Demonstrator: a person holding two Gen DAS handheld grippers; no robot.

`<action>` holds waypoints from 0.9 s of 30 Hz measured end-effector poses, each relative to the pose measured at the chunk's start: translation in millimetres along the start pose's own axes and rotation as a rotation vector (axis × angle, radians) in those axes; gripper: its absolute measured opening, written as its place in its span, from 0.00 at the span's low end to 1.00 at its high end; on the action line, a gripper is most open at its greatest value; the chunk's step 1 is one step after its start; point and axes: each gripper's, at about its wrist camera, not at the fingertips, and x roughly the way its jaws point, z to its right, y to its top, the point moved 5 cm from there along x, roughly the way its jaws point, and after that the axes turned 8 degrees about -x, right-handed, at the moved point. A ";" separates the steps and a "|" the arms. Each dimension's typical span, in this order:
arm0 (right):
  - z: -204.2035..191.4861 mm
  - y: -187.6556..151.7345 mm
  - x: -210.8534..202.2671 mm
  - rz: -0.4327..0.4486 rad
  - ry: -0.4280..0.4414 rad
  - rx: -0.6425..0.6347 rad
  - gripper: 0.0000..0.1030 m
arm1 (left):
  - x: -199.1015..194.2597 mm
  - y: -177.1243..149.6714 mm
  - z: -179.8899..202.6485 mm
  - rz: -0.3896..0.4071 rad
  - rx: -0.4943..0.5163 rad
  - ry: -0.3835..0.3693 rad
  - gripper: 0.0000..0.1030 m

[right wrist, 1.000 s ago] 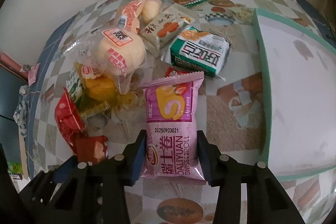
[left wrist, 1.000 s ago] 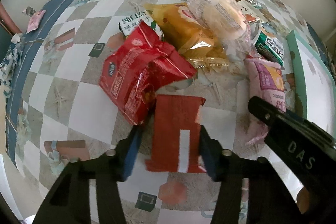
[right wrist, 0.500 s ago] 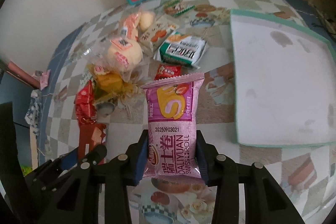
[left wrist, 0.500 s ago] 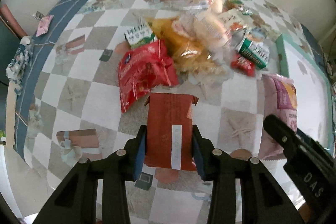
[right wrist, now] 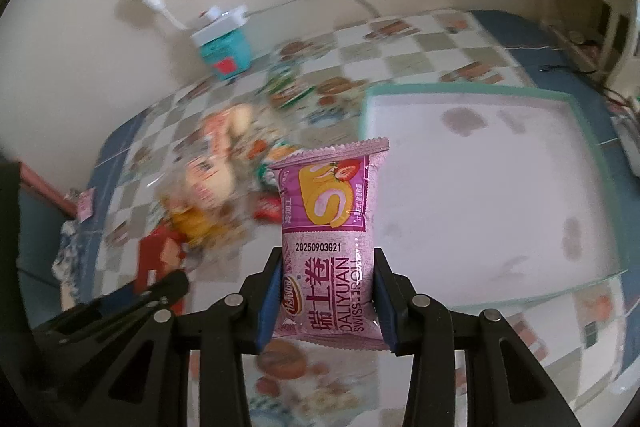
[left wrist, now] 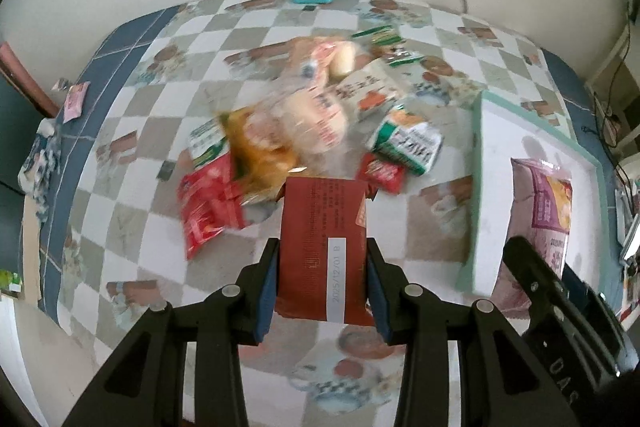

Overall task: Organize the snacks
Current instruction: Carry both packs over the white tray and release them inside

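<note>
The left gripper [left wrist: 322,281] pinched a brown-red packet [left wrist: 322,247] short of the white tray [left wrist: 500,163]; the right gripper [right wrist: 327,301] clamped a pink Swiss-roll pack [right wrist: 330,247] over the tray, probably for sorting. Beside the tray, snacks [left wrist: 288,131] littered a checkered tablecloth [left wrist: 132,203] near a cream wall.

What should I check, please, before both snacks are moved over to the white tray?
1. Left gripper clamped on the red packet: ok.
2. Right gripper clamped on the pink Swiss roll packet: ok.
3. Both packets lifted off the table: ok.
4. White tray free of snacks: ok.
5. Grippers apart from each other: ok.
6. Grip firmness: cannot tell.
</note>
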 end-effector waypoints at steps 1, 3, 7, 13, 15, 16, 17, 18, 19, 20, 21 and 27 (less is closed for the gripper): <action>7.1 3.7 -0.8 0.008 0.001 0.019 0.42 | 0.7 2.3 6.8 -0.001 0.001 0.001 0.40; 18.5 9.3 -0.9 0.020 -0.003 0.048 0.42 | 2.1 8.6 21.2 -0.003 0.005 -0.003 0.40; 52.7 22.2 -2.0 0.048 -0.057 0.111 0.42 | 5.3 19.8 56.7 0.002 0.021 -0.030 0.40; 108.4 35.6 -6.8 0.092 -0.162 0.181 0.42 | 17.2 26.0 106.6 -0.001 0.057 -0.066 0.40; 130.0 36.6 -4.7 0.094 -0.180 0.227 0.42 | 23.0 26.5 123.9 -0.003 0.077 -0.078 0.40; 141.6 36.9 -1.9 0.090 -0.191 0.252 0.42 | 27.1 26.8 134.5 -0.004 0.090 -0.082 0.40; 149.5 36.7 0.4 0.087 -0.198 0.267 0.42 | 30.0 26.8 141.7 -0.005 0.100 -0.085 0.40; 158.3 37.0 3.7 0.081 -0.210 0.284 0.42 | 32.6 26.6 148.2 -0.005 0.110 -0.088 0.40; 168.8 37.9 6.3 0.075 -0.227 0.304 0.42 | 35.8 26.4 157.8 -0.004 0.123 -0.095 0.40; 176.5 38.3 7.1 0.073 -0.239 0.316 0.42 | 38.5 26.6 163.4 -0.004 0.131 -0.099 0.40; 185.5 39.3 8.6 0.072 -0.254 0.331 0.42 | 41.2 26.9 168.9 -0.006 0.138 -0.104 0.40; 223.8 39.7 15.8 0.060 -0.312 0.380 0.42 | 55.4 32.9 199.2 0.003 0.164 -0.138 0.40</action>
